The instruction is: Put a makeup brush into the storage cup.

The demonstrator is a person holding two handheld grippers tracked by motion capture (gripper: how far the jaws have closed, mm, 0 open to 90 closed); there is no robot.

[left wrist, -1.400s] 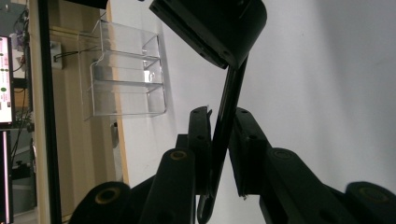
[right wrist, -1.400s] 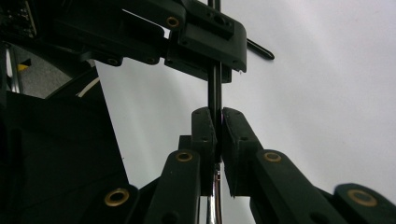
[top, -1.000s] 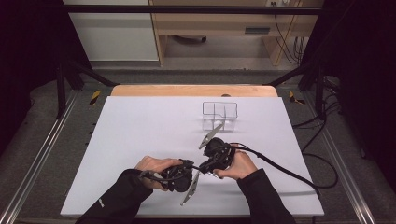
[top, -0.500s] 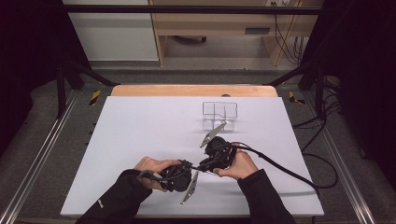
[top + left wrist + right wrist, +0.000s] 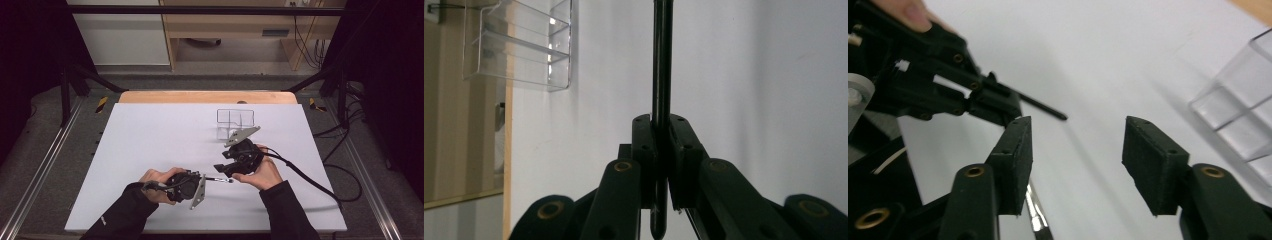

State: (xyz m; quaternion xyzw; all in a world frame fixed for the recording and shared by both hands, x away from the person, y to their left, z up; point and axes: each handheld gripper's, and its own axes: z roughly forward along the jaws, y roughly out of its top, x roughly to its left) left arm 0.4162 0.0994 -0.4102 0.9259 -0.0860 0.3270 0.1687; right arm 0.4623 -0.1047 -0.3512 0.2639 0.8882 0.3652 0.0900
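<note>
Near the bench (image 5: 150,150) front, left tongs (image 5: 206,179) clamped a pen (image 5: 662,65); right tongs (image 5: 1075,165) had just opened, empty. It seemed light, stiff, slippery: grip mid-barrel.

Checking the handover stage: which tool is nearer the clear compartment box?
Right. The right tool, jaws just opened and empty, sits just in front of the clear box. The left tool, shut on a thin black pen, is farther back toward the person.
</note>
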